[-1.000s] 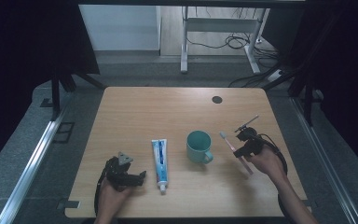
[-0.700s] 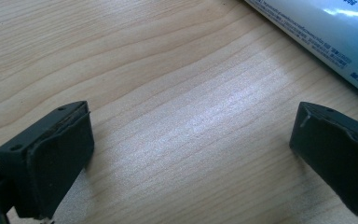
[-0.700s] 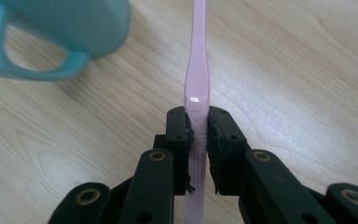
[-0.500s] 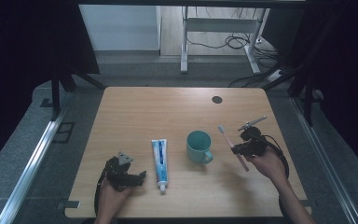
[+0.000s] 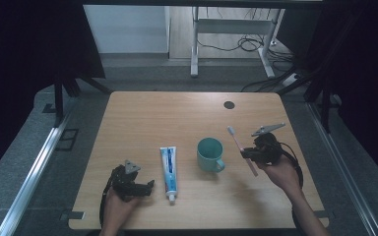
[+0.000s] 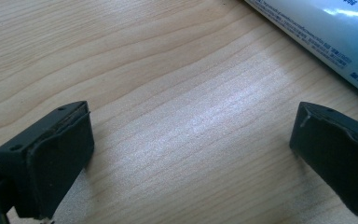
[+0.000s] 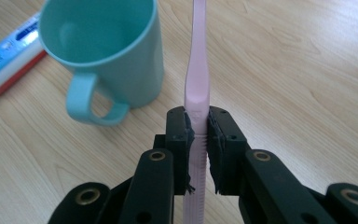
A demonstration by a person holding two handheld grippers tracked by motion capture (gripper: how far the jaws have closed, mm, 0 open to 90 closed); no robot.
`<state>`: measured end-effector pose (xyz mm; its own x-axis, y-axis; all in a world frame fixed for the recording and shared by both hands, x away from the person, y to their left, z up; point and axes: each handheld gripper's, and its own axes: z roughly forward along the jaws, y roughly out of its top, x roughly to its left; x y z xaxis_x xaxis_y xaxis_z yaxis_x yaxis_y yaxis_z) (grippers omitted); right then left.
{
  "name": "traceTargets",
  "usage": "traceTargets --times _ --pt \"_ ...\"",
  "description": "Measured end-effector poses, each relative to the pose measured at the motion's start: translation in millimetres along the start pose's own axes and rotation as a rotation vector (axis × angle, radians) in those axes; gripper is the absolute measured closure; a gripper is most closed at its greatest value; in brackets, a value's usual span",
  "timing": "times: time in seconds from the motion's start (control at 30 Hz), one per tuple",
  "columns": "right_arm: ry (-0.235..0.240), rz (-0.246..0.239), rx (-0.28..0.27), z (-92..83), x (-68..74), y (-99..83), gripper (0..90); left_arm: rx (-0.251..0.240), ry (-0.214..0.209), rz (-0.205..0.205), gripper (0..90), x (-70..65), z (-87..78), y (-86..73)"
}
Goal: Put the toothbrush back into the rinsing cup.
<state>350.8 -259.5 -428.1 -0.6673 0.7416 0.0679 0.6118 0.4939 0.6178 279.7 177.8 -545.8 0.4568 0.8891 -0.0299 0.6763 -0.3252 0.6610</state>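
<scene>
- The right gripper [image 5: 248, 153] sits at about 3 o'clock on the wooden table [image 5: 177, 113], its jaws pinched tight on a pink toothbrush [image 5: 242, 150] partway along the handle.
- The toothbrush's long axis runs from 5 o'clock to 11 o'clock in the high view: the bristle head points up and away toward the far side, and the handle end trails back toward the person's right hand [image 5: 280, 174].
- In the right gripper view the toothbrush [image 7: 198, 79] runs straight ahead between the pads, just right of the teal mug [image 7: 105, 51].
- The mug [image 5: 210, 154] stands upright near the table's centre, handle toward 5 o'clock.
- A toothpaste tube [image 5: 169, 167] lies flat left of the mug, cap toward 6 o'clock.
- The left gripper [image 5: 145, 188] rests at about 7 o'clock, jaws spread wide over bare wood, the tube [image 6: 326, 32] just beside it.
</scene>
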Motion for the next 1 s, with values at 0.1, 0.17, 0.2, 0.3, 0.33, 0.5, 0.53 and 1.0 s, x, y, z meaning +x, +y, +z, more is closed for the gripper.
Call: traceTargets --times 0.1,0.17,0.2,0.3,0.33,0.5,0.53,1.0 --pt "0.004 -0.004 -0.026 -1.7 2.4 1.7 78.8 -0.002 0.0 -0.003 0.0 -0.2 0.1 0.0" --pt "0.011 -0.008 -0.055 -3.2 5.0 3.6 78.8 -0.004 0.001 -0.004 0.0 -0.3 0.3 0.0" --pt "0.013 -0.009 -0.066 -3.8 6.0 4.3 78.8 -0.004 0.001 -0.005 0.0 -0.3 0.3 0.0" --pt "0.019 -0.013 -0.087 -4.9 7.6 5.7 78.8 -0.004 0.001 -0.004 0.0 -0.3 0.3 0.0" --pt "0.02 -0.016 -0.095 -5.4 8.3 6.5 78.8 -0.004 0.001 -0.002 0.0 -0.1 0.3 0.0" --pt "0.03 -0.022 -0.14 -7.2 12.4 10.9 78.8 -0.004 0.001 -0.002 0.0 -0.1 0.3 0.0" --pt "0.032 -0.023 -0.15 -7.5 13.4 12.1 78.8 -0.004 0.001 -0.002 0.0 -0.1 0.3 0.0" --pt "0.048 -0.042 -0.245 -9.8 25.6 27.8 78.8 -0.003 0.0 -0.002 0.0 -0.1 0.2 0.1"
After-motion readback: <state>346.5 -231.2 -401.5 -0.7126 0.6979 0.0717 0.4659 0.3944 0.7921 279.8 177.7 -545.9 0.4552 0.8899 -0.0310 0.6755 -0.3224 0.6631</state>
